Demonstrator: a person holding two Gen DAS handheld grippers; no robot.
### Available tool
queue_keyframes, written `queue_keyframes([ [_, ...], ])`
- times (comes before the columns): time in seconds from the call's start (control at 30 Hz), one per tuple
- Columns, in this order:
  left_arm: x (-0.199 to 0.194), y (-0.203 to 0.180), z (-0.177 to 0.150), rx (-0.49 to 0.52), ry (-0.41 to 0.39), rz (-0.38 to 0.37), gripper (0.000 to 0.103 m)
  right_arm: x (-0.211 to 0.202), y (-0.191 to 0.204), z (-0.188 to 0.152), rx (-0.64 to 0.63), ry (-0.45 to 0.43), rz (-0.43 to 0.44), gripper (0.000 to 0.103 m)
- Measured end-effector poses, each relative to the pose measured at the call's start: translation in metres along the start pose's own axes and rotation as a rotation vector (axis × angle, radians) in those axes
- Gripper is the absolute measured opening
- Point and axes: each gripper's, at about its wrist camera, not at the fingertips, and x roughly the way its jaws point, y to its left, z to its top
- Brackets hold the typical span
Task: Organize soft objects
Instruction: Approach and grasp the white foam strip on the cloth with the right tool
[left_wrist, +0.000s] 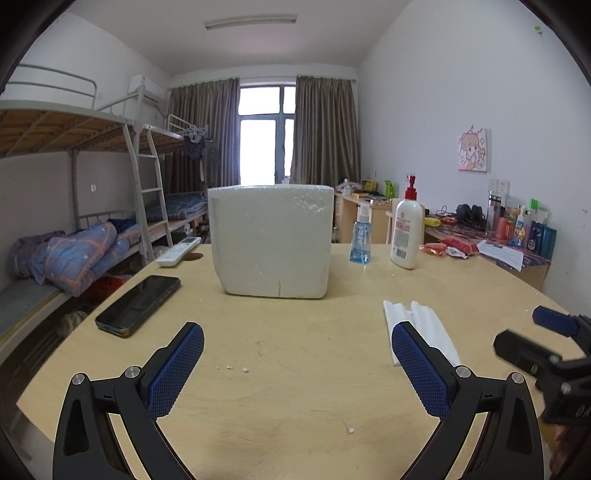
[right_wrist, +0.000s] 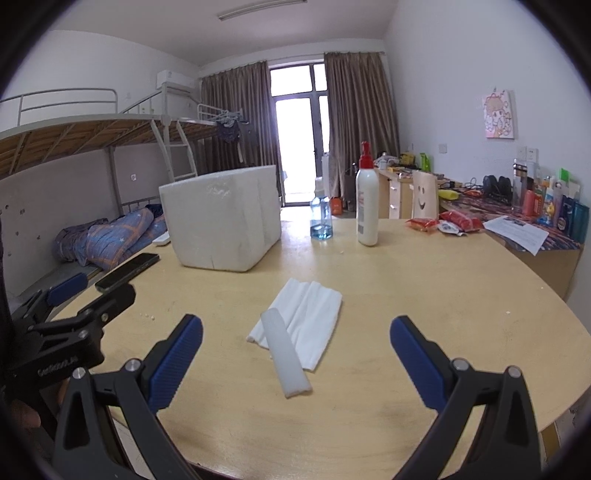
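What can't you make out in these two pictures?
- Foam box: its inside, both views; its walls hide it.
- Foam sheets: left wrist view, the left tongs' right finger covers their near part.
- Lotion bottle: label print too small.
- Remote: right wrist view, mostly behind the box.

left wrist: low, faces foam box (left_wrist: 271, 240) | right wrist: rightward, nearer | shared: table (right_wrist: 424, 280)

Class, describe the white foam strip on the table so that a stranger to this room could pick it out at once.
Start at the round light wooden table and its big white foam box. Nearer than the box lies a flat white ribbed foam sheet. The white foam strip lies partly on that sheet, overhanging its near edge: narrow, long and smooth, unlike the broad sheet.
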Motion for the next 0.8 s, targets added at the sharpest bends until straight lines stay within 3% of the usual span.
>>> queue_keyframes([
  [0.57, 0.024, -0.002, -0.010, 0.035, 0.037, -0.050, 0.102, 0.033, -0.003, -0.019, -0.028, 0.104, 0.069, 0.102],
  [0.67, 0.029, -0.005, -0.010, 0.037, 0.053, -0.069, 0.102, 0.039, -0.005, -0.021, -0.017, 0.136, 0.099, 0.086],
  [0.73, 0.032, -0.007, -0.011, 0.041, 0.062, -0.081, 0.102, 0.043, -0.006, -0.022, -0.022, 0.164, 0.100, 0.071],
  [0.8, 0.035, -0.010, -0.012, 0.044, 0.065, -0.084, 0.102, 0.048, -0.005, -0.024, -0.030, 0.190, 0.098, 0.069],
])
